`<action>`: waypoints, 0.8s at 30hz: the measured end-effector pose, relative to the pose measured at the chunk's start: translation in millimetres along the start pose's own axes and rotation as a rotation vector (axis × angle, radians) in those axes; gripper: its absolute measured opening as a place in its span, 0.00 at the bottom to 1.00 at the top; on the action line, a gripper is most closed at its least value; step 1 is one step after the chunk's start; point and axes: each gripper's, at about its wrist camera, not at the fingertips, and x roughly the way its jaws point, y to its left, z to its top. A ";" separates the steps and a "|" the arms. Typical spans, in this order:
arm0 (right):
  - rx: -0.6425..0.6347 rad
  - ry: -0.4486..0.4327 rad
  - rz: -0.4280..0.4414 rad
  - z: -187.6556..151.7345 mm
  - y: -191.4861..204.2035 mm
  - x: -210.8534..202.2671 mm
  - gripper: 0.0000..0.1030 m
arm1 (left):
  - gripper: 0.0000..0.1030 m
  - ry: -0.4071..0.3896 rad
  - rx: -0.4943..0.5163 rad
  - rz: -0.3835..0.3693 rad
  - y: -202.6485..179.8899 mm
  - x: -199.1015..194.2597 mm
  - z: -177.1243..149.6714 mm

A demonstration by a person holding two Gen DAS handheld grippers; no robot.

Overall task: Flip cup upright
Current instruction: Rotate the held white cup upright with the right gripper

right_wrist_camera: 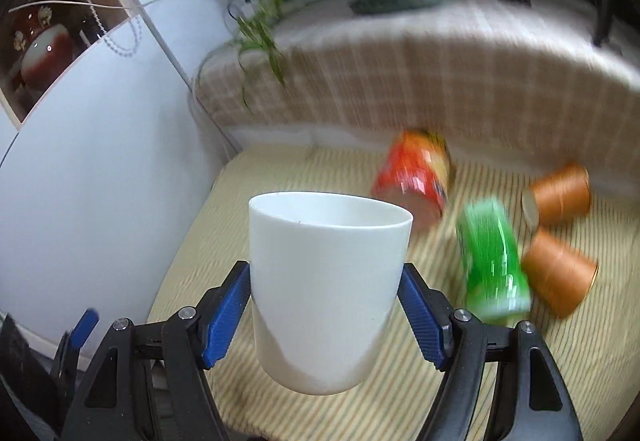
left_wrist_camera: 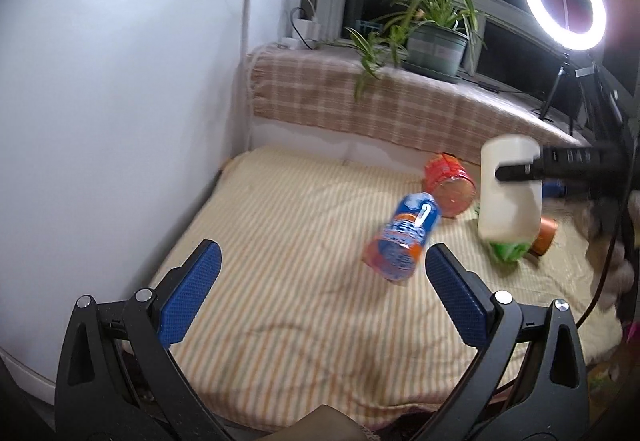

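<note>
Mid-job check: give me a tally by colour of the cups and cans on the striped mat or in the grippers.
White cup, held in the right gripper: 1
Blue-and-orange can: 1
Red-orange can: 1
Green can: 1
Brown cups: 2
Total: 6
The left gripper holds nothing.

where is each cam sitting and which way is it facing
Left wrist: rides the left tongs, open and empty, looking across the striped cloth toward the blue cup and windowsill plant; the right tongs enter from the right.
Right wrist: rides the right tongs, shut on the white cup, mouth up, facing the same sill.
Shared: white cup, red cup, green cup, plant.
</note>
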 end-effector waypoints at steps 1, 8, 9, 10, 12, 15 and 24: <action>0.022 0.017 0.011 -4.5 -5.0 3.4 0.74 | 1.00 0.007 0.000 -0.008 -2.3 1.7 -0.4; 0.125 0.127 0.080 -42.4 -38.3 23.5 0.74 | 1.00 0.061 0.004 -0.059 -17.5 12.1 -5.4; 0.134 0.138 0.087 -45.9 -41.3 25.8 0.74 | 1.00 0.067 0.004 -0.063 -19.4 13.4 -5.8; 0.146 0.150 0.095 -49.6 -44.8 28.5 0.74 | 1.00 0.073 0.004 -0.067 -21.0 14.7 -6.1; 0.165 0.174 0.105 -56.8 -50.5 35.2 0.74 | 1.00 0.083 0.003 -0.076 -22.8 16.7 -6.7; 0.175 0.195 0.094 -63.9 -55.7 43.3 0.74 | 1.00 0.103 0.001 -0.094 -27.3 20.6 -8.3; 0.182 0.189 0.106 -68.2 -65.2 56.4 0.74 | 1.00 0.151 0.012 -0.130 -41.2 31.7 -9.7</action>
